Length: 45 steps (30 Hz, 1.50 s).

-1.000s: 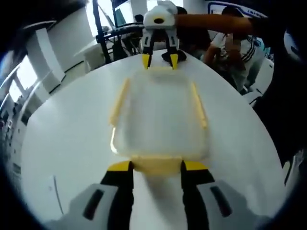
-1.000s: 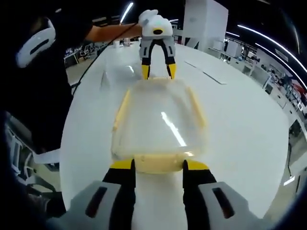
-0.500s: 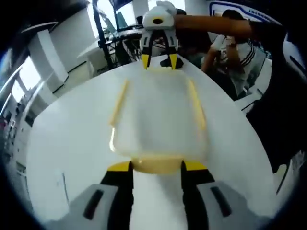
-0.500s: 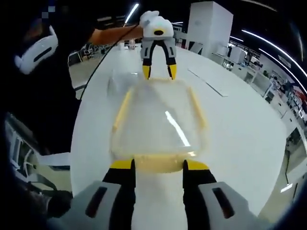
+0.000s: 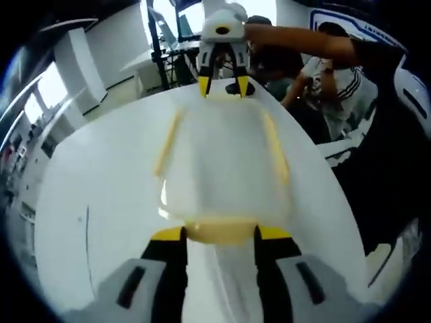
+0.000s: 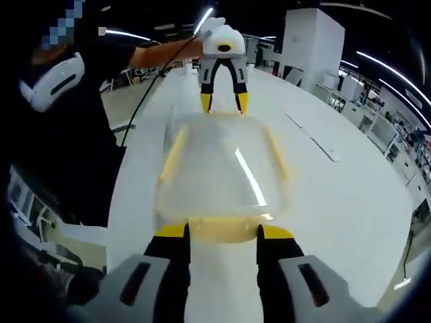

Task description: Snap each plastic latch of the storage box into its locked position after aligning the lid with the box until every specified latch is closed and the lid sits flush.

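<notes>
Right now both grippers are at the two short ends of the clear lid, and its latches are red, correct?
Not quite: the latches are yellow, not red, as the right gripper view shows. The rest holds: the right gripper sits at one short end of the clear lid and the left gripper at the opposite end.

Each white tool (image 5: 221,232) (image 6: 222,232) has black jaws tipped yellow; the person wears black.
</notes>
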Each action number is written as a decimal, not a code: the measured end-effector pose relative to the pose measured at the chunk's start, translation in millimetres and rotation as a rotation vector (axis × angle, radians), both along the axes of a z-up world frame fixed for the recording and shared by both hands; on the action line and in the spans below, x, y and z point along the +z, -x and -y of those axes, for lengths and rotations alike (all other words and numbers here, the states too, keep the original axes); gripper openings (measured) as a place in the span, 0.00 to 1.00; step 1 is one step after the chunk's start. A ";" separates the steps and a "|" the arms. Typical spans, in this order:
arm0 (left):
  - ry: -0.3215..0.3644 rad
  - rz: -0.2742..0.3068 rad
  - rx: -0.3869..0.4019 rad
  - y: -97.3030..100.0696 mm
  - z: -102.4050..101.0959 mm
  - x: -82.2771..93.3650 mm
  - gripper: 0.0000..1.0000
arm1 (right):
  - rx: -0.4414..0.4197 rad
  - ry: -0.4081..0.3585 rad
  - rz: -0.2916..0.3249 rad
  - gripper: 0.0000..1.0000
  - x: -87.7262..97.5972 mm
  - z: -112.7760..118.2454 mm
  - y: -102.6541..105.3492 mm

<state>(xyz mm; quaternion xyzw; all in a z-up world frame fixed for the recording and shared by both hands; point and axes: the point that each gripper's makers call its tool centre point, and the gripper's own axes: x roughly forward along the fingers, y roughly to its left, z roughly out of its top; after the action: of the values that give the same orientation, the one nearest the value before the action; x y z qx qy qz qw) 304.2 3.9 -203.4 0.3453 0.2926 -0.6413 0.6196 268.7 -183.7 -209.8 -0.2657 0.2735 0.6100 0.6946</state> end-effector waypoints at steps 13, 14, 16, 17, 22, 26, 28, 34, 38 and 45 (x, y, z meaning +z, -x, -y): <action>-0.004 -0.010 0.093 24.7 -58.1 -0.5 0.37 | 0.090 0.001 -0.003 0.36 0.4 -51.9 5.4; -0.006 -0.016 0.100 27.8 -63.5 -1.0 0.37 | 0.099 0.005 -0.001 0.36 0.7 -56.5 6.8; -0.003 -0.010 0.108 29.8 -70.5 -1.7 0.38 | 0.109 0.011 0.000 0.36 0.8 -63.4 7.5; -0.004 -0.012 0.112 30.6 -73.3 -2.1 0.38 | 0.115 0.011 0.000 0.36 1.3 -68.0 7.9; -0.009 -0.018 0.143 35.9 -92.6 -4.3 0.38 | 0.149 0.030 0.006 0.36 0.4 -89.1 6.2; -0.013 -0.014 0.166 40.2 -106.3 -3.8 0.38 | 0.172 0.047 0.008 0.36 -0.9 -104.0 6.1; -0.014 -0.014 0.179 41.5 -113.8 -4.1 0.38 | 0.179 0.048 0.012 0.36 -1.0 -109.6 5.9; -0.012 -0.014 0.204 46.3 -127.7 -6.0 0.38 | 0.206 0.065 0.017 0.36 -4.3 -126.7 6.9; -0.011 -0.020 0.220 50.5 -136.9 -6.8 0.38 | 0.223 0.072 0.011 0.36 -6.1 -133.3 7.0; -0.002 -0.017 0.244 55.5 -149.7 -7.0 0.38 | 0.238 0.074 0.010 0.36 -8.3 -148.2 9.6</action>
<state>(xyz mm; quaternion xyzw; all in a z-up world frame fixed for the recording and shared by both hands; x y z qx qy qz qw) 248.7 153.5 -210.5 0.3024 0.3383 -0.5635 0.6903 259.0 -35.6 -218.1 -0.3249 0.2587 0.6764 0.6083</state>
